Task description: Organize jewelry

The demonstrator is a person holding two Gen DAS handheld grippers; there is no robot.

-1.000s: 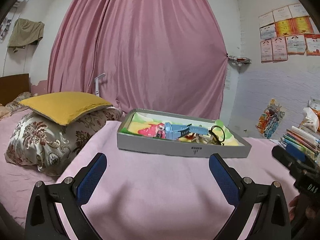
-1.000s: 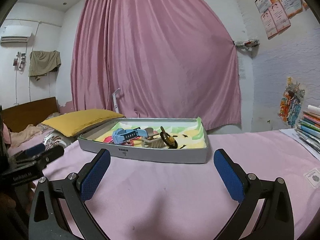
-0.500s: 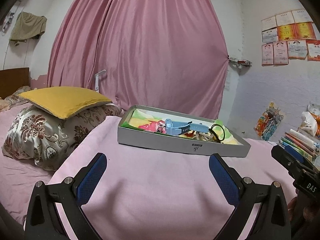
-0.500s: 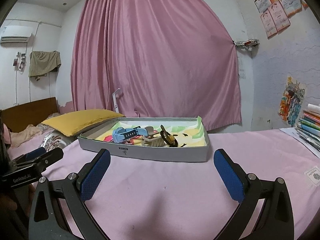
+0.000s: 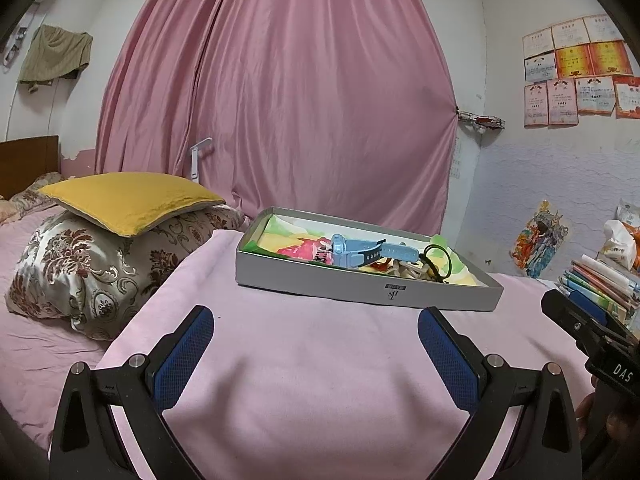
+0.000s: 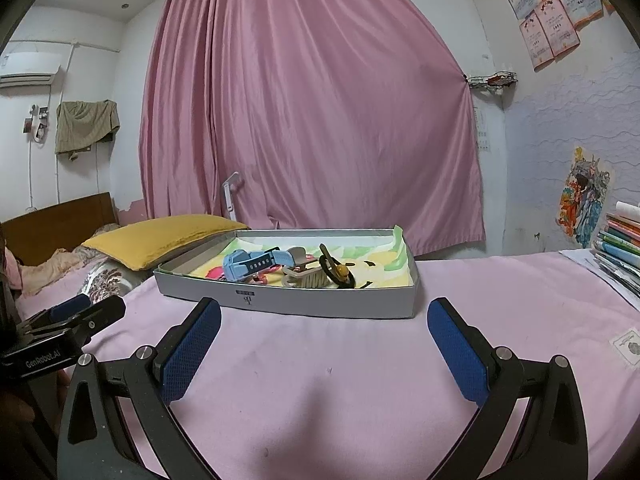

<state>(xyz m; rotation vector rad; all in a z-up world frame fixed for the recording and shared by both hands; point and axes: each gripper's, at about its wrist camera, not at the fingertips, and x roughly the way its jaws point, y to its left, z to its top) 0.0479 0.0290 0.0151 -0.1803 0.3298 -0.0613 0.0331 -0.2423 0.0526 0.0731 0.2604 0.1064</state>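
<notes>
A shallow grey box (image 5: 360, 286) (image 6: 304, 300) with a colourful lining sits on the pink-covered surface. In it lie a light blue watch (image 5: 354, 254) (image 6: 252, 264), a black hair tie with a yellow charm (image 6: 338, 270) (image 5: 438, 260), a beige clip (image 6: 304, 278) and pink items. My left gripper (image 5: 316, 344) is open, short of the box's near wall, with nothing between its fingers. My right gripper (image 6: 324, 340) is open too, just in front of the box. Each gripper shows at the edge of the other's view.
A yellow cushion (image 5: 128, 200) rests on a patterned pillow (image 5: 100, 264) at the left. A stack of books (image 5: 600, 284) (image 6: 620, 248) stands at the right. A pink curtain (image 5: 300, 100) hangs behind. A small card (image 6: 628, 346) lies on the pink sheet.
Both views have tilted up slightly, so the box sits a little lower in frame. Both grippers stay open and nothing in the box has moved.
</notes>
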